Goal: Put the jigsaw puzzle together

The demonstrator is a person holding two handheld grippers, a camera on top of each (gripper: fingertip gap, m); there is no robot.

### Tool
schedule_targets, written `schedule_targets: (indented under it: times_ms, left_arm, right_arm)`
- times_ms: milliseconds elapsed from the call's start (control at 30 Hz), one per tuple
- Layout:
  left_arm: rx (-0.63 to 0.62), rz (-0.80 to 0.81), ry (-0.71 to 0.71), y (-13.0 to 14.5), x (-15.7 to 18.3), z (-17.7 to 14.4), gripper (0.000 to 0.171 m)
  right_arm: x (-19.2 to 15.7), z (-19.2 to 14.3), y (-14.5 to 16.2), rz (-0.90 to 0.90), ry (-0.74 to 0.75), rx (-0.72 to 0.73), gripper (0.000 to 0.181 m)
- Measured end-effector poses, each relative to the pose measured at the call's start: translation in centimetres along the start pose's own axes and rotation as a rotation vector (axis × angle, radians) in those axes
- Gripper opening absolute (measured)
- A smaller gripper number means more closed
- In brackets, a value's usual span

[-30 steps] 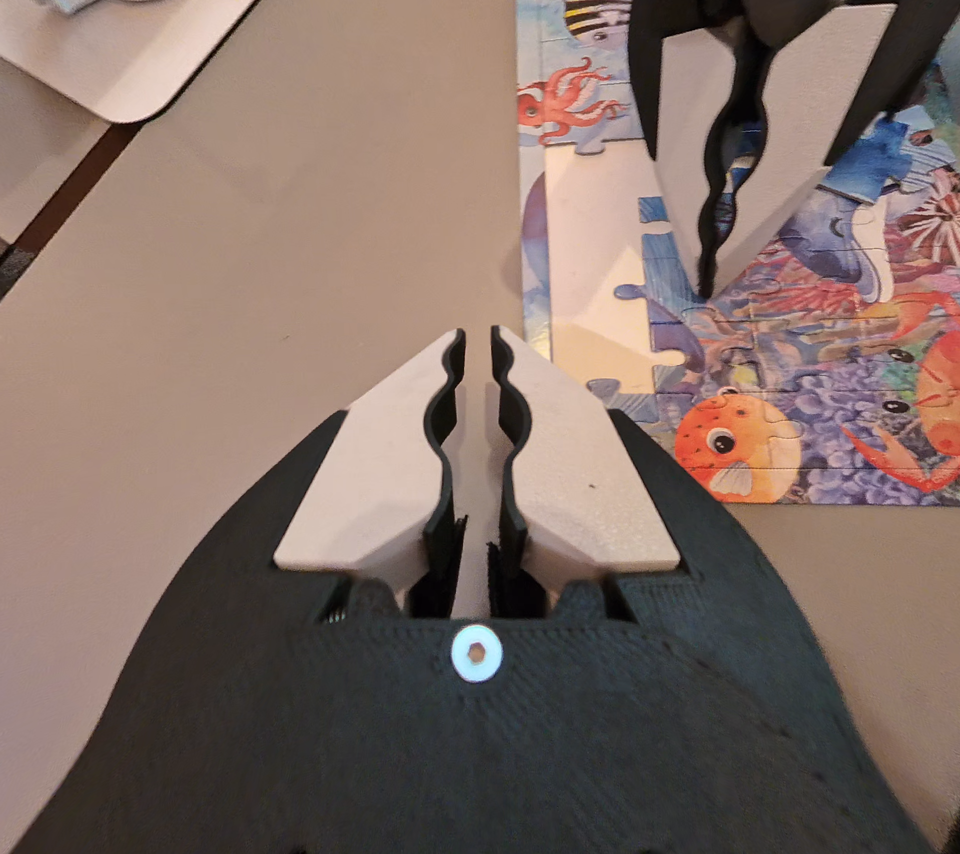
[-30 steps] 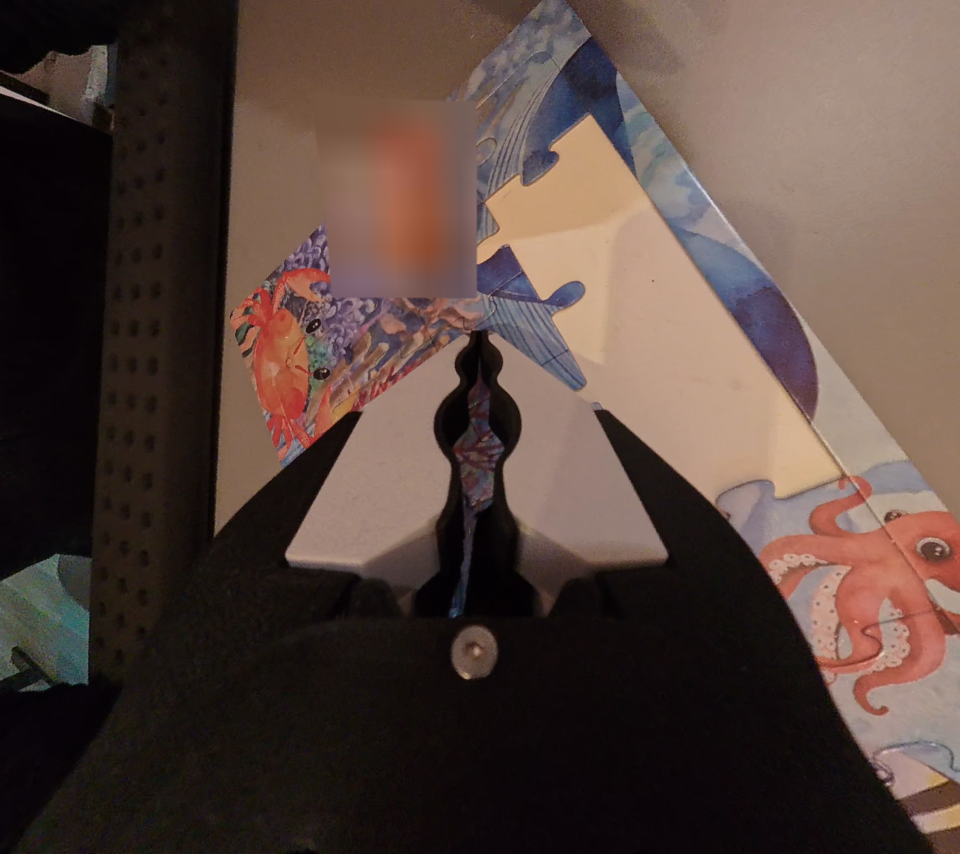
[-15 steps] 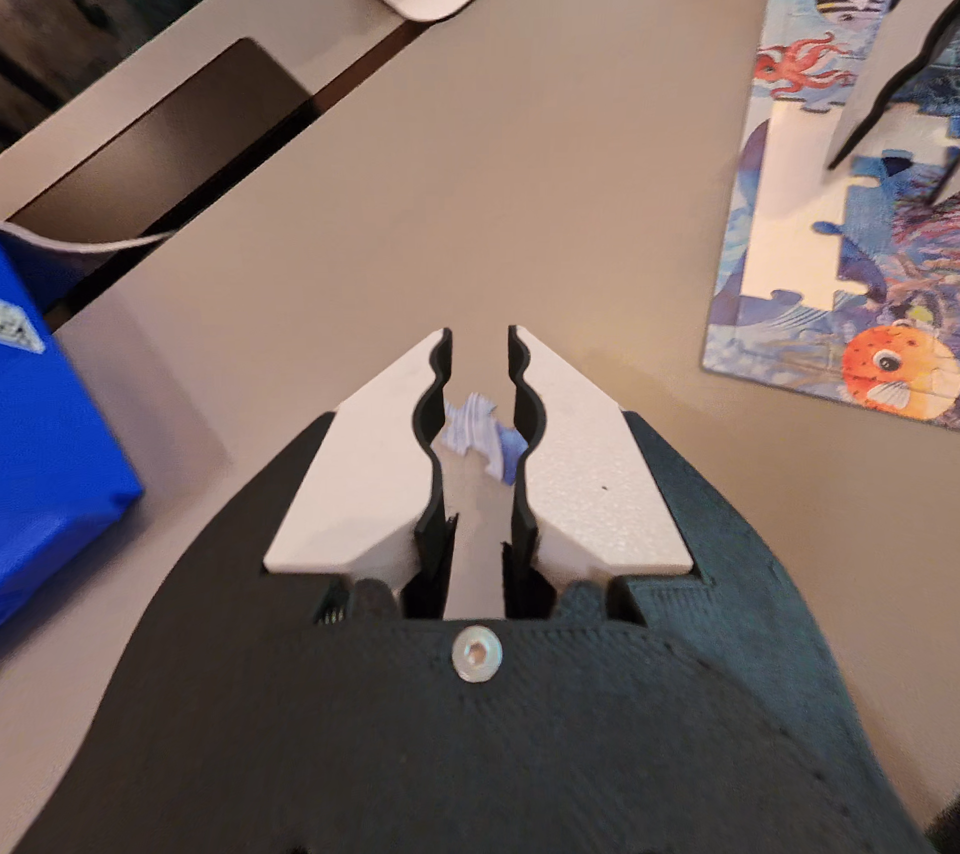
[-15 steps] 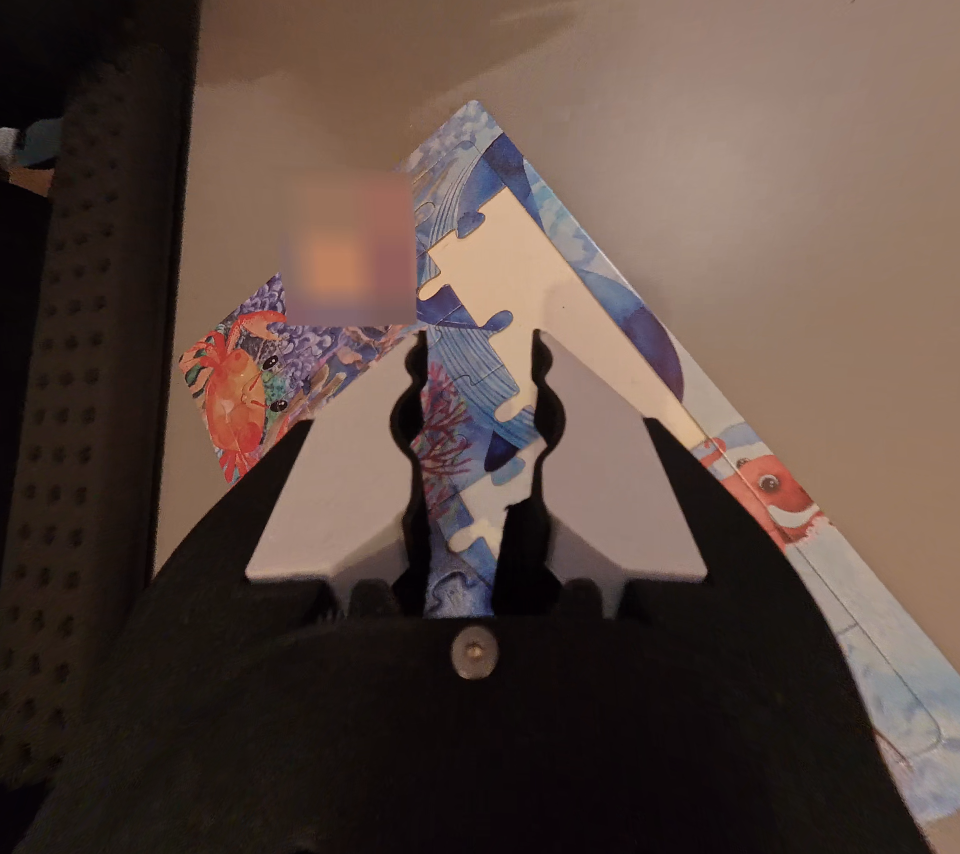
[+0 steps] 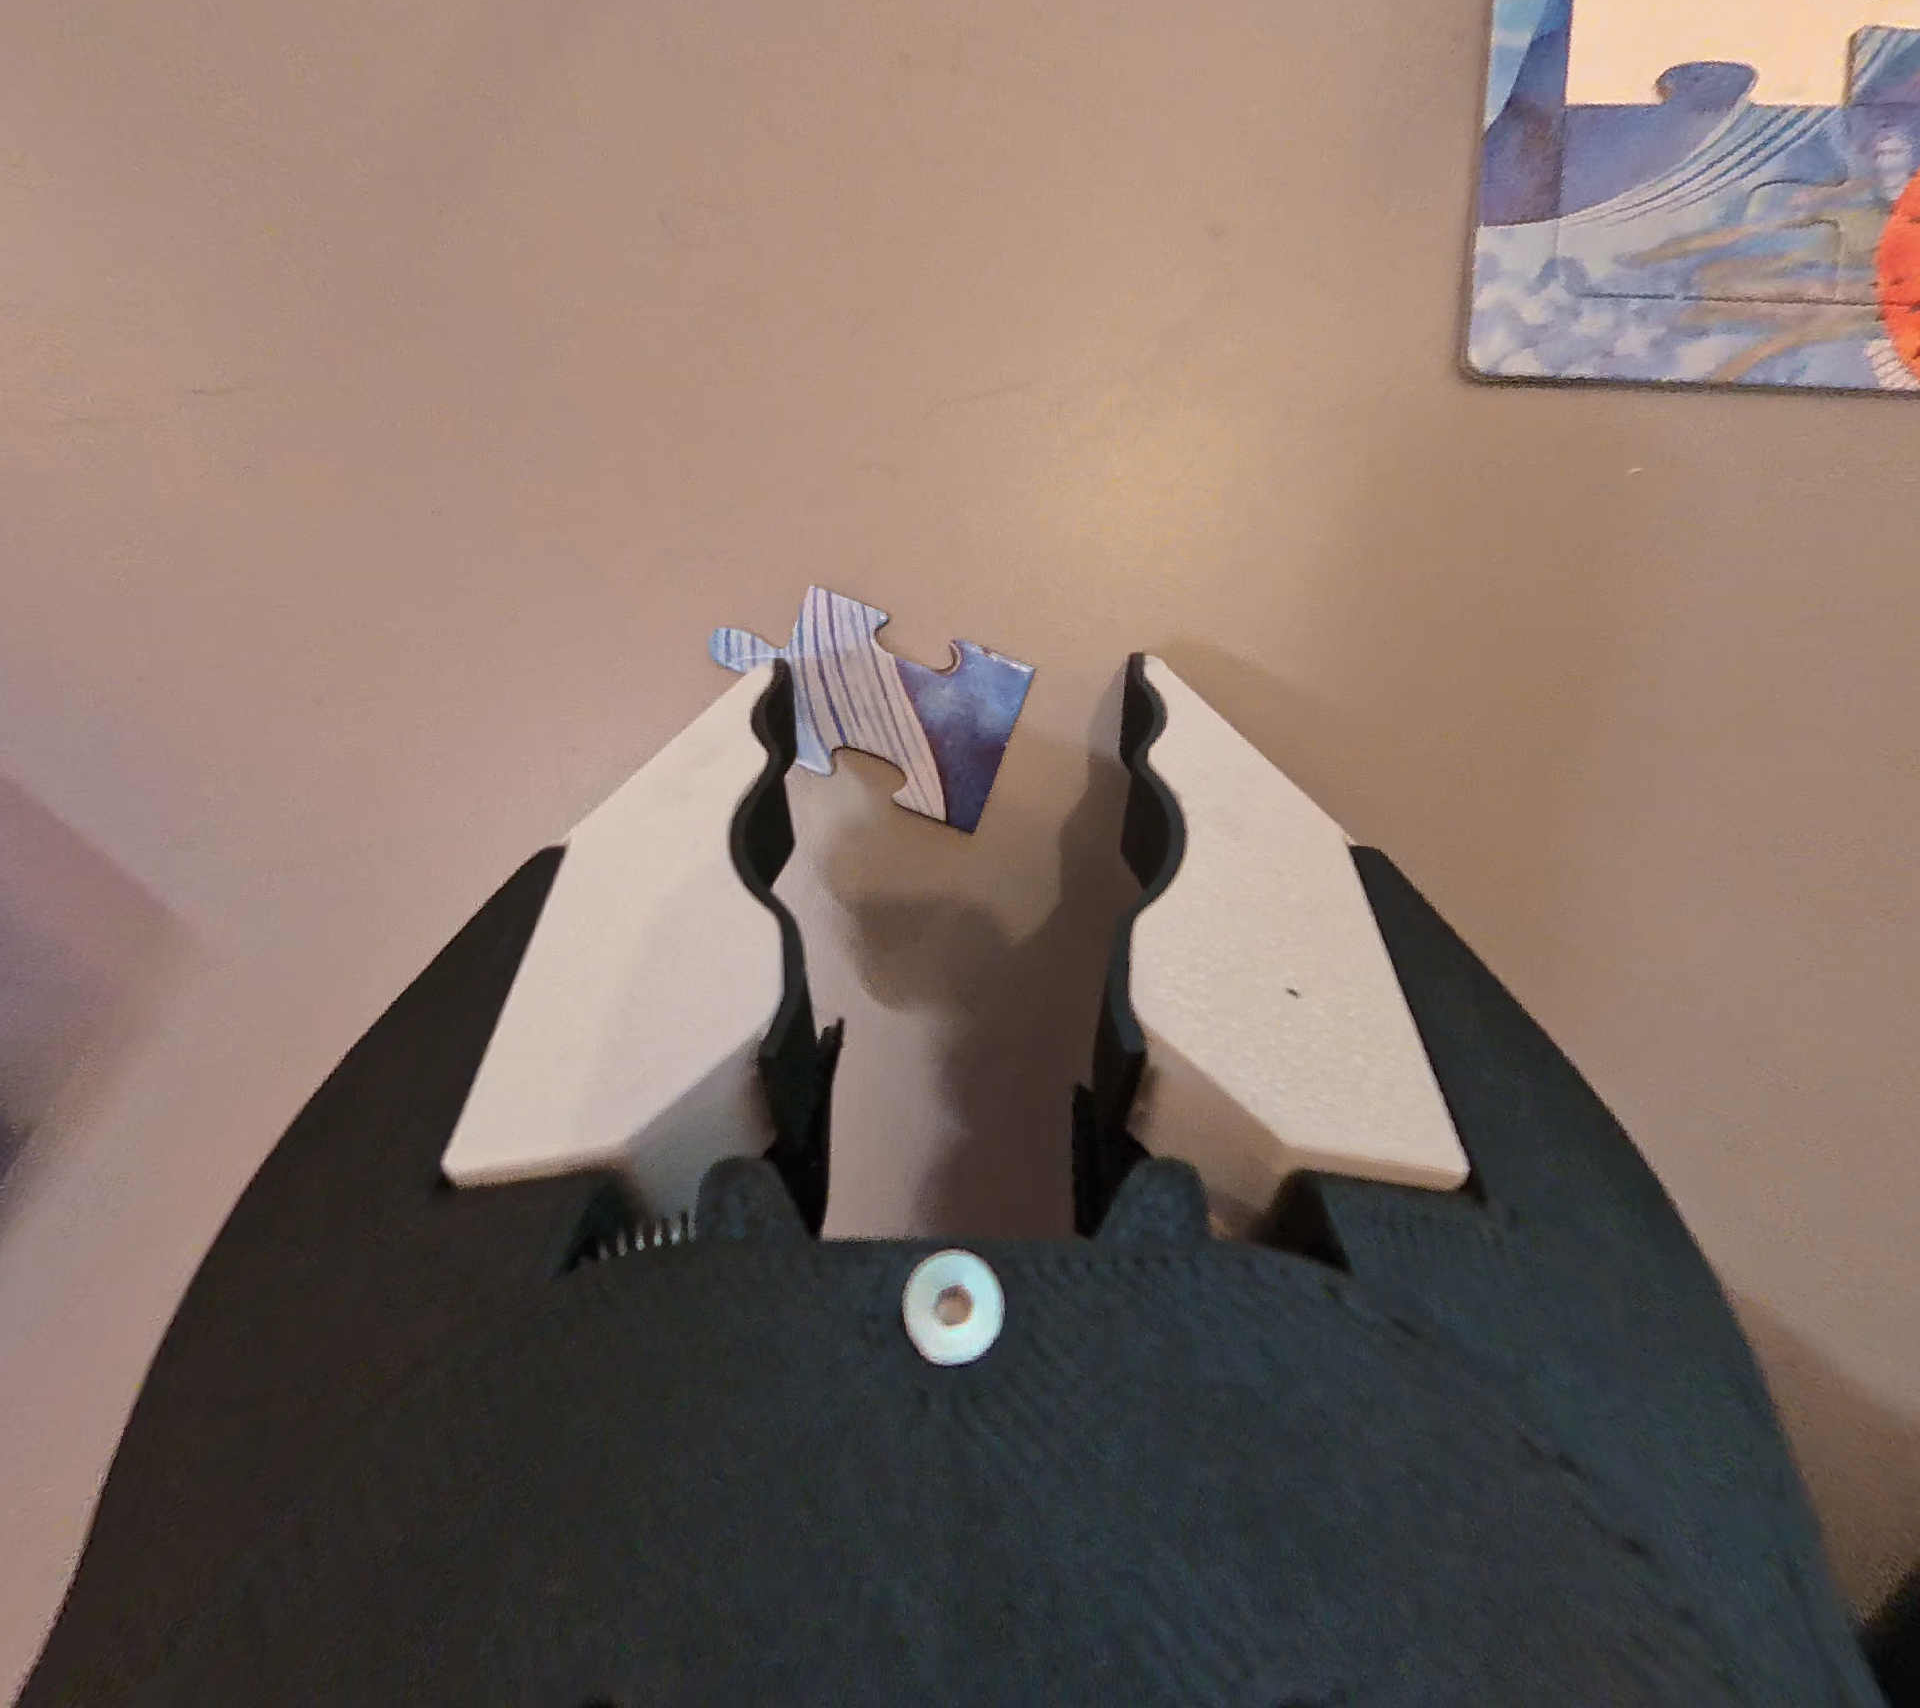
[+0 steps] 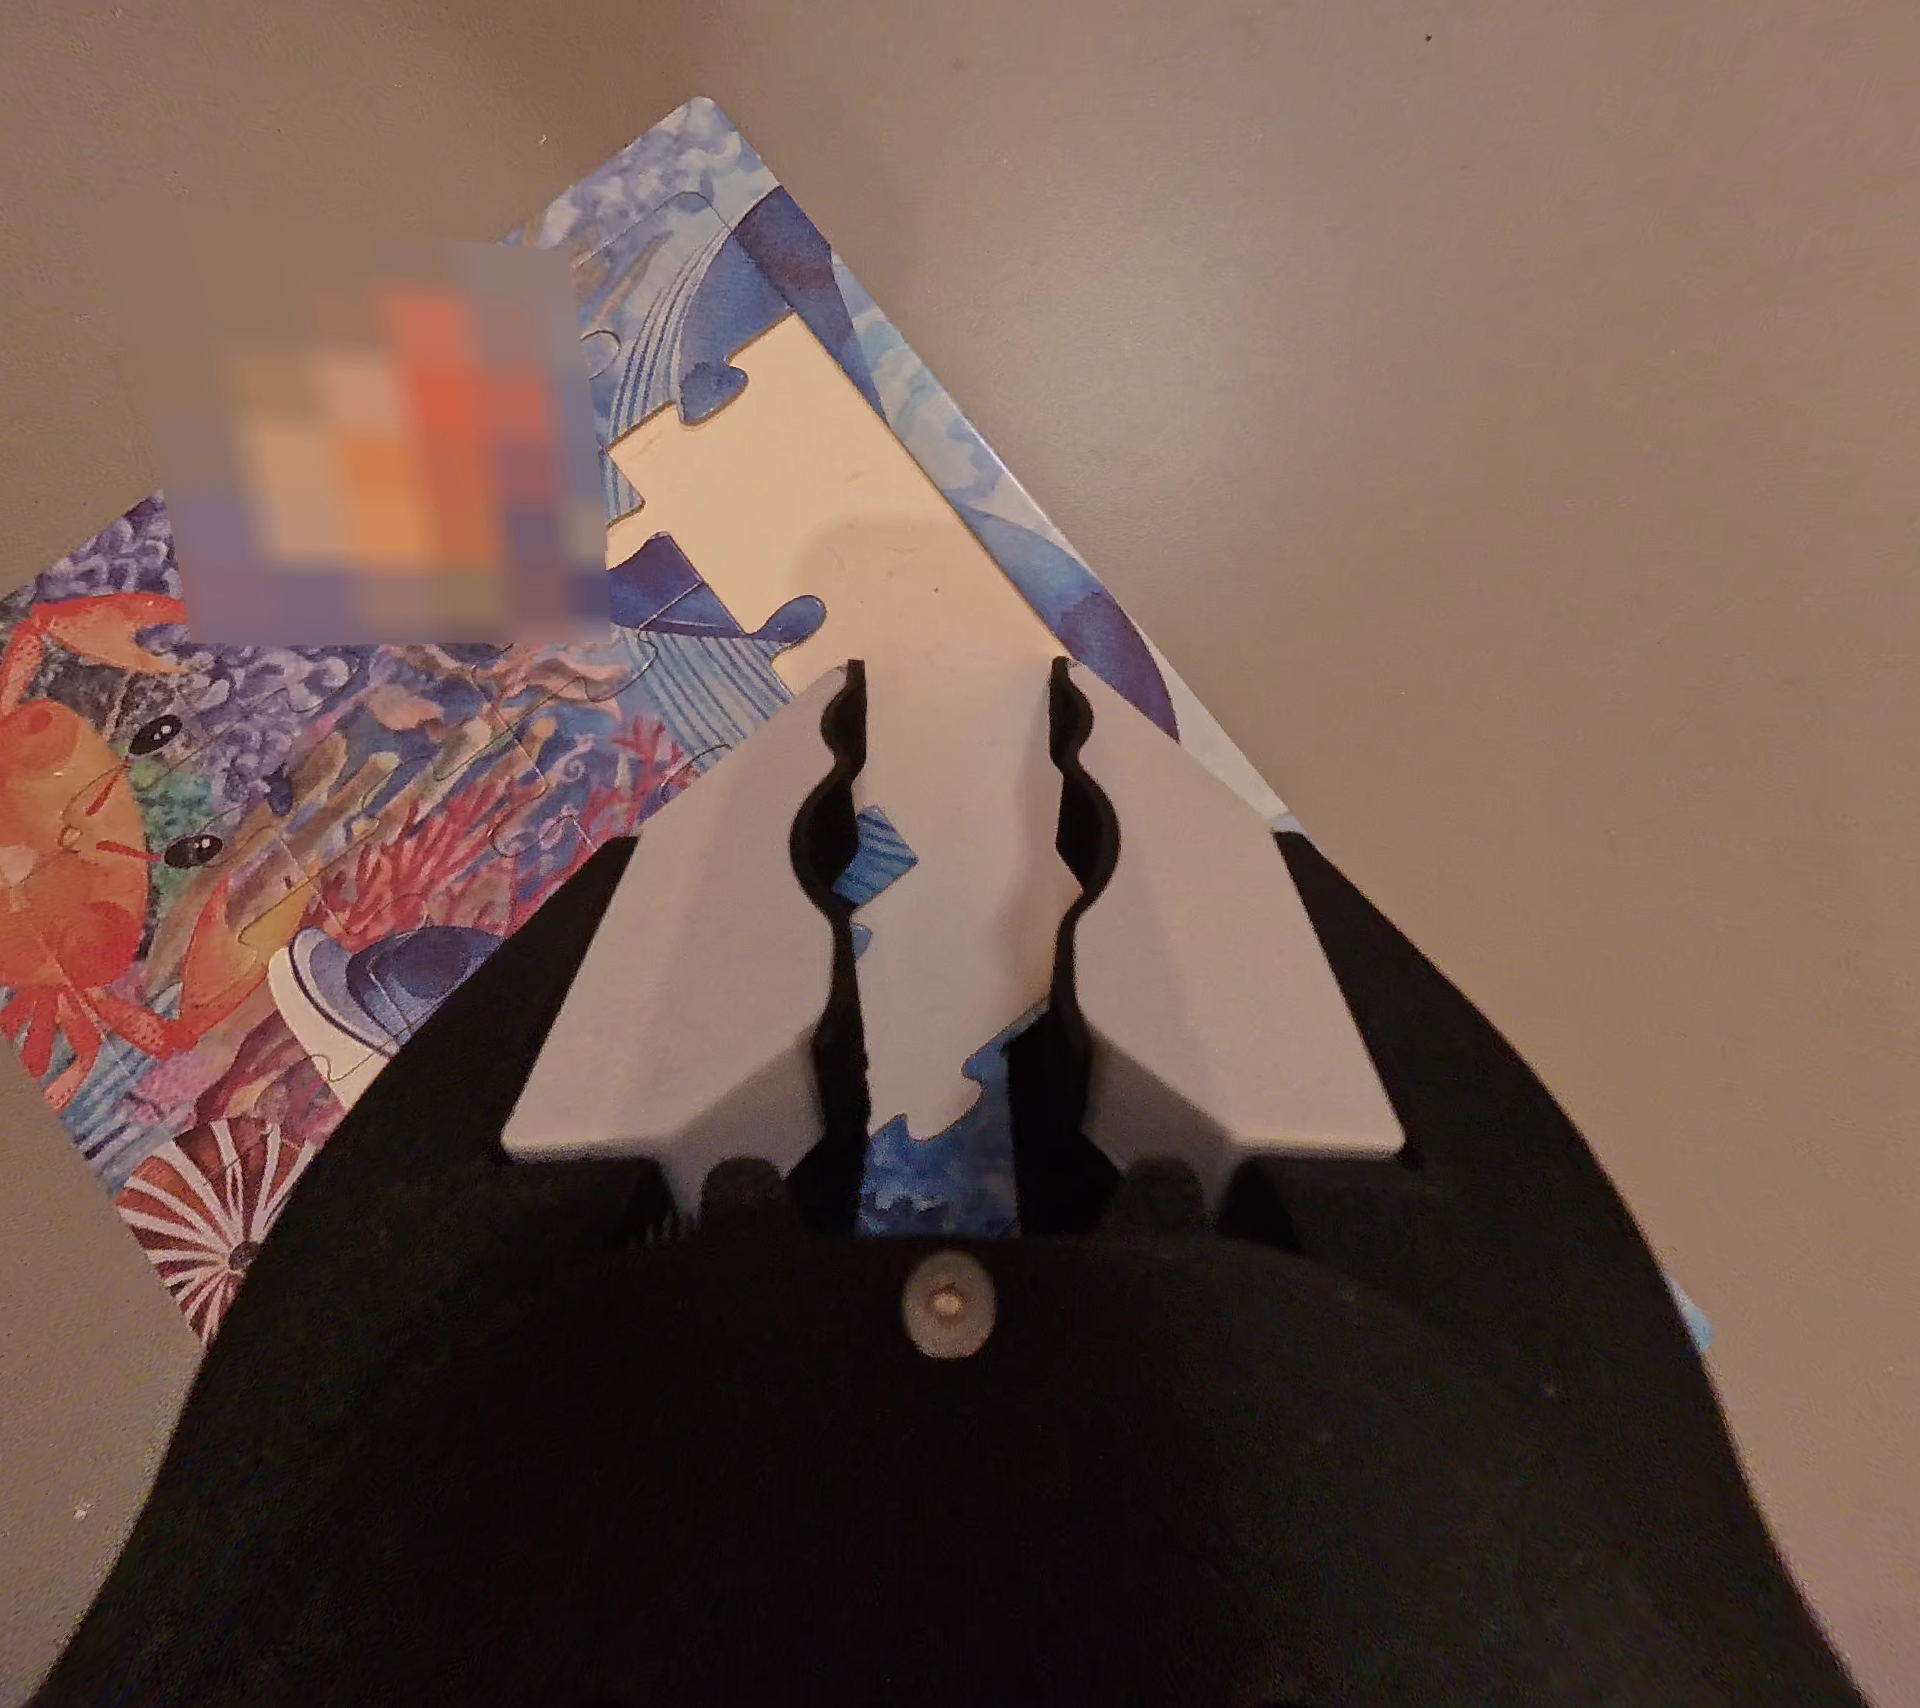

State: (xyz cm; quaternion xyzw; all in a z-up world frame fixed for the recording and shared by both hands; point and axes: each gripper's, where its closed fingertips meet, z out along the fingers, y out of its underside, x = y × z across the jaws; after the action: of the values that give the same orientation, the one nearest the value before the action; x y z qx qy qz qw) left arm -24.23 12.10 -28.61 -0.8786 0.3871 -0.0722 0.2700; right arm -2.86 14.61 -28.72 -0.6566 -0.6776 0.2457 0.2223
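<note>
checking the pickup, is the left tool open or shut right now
Open. The left tool has a wide gap between its fingers, and the loose puzzle piece lies on the table by its left tip.

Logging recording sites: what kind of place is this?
Likely an indoor tabletop, room type unclear: only a plain beige table, a sea-life jigsaw puzzle and one loose piece show.

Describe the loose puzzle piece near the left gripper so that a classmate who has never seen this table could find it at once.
Start at the puzzle board on the tan table; the left gripper sits apart from it, jaws open. At its fingertips lies the loose puzzle piece, alone on the table, white with blue stripes and one dark blue corner.
</note>
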Motion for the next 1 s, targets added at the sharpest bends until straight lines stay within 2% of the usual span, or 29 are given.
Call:
schedule_targets:
  times_ms: [133,233,333,533,567,633,733,767,833,967,1000]
  left_arm:
    - [0.026,-0.026,0.021,0.0,0.0,0.1,0.053]
    - [0.034,-0.026,0.008,-0.1,-0.2,0.2,0.038]
    - [0.039,-0.018,0.005,-0.4,0.0,0.4,0.033]
    - [0.056,-0.007,-0.002,-0.9,0.0,0.6,0.012]
    - [0.051,-0.004,0.010,-0.8,0.2,0.7,0.003]
    - [0.060,0.003,0.010,-1.1,0.3,0.8,0.000]
    - [0.060,0.017,0.015,-1.1,0.5,0.8,0.005]
    - [0.056,0.011,0.006,-1.0,0.3,0.7,0.010]
    - [0.052,-0.017,-0.007,-0.5,-0.2,0.0,0.040]
    - [0.051,-0.047,-0.037,0.7,-1.3,-1.5,0.061]
    - [0.039,-0.052,-0.040,1.2,-1.4,-1.3,0.062]
  right_arm:
    - [0.5,0.0,0.0,0.017,0.009,0.006,0.023]
    - [1.1,0.0,-0.1,0.039,0.019,0.009,0.011]
    - [1.7,0.0,-0.1,0.079,0.020,0.017,0.001]
    - [3.6,-0.1,-0.1,0.134,0.084,0.042,0.002]
    - [4.3,-0.2,0.0,0.149,0.117,0.044,0.003]
    - [6.3,-0.6,0.5,0.206,0.215,0.037,0.005]
    - [7.8,-1.3,1.1,0.276,0.279,0.037,0.005]
    - [8.1,-1.6,1.3,0.278,0.298,0.032,0.006]
    - [8.5,-2.4,1.3,0.270,0.321,0.050,0.010]
    - [8.6,-4.1,0.7,0.294,0.313,0.114,0.013]
    - [8.6,-4.2,0.8,0.297,0.309,0.116,0.013]
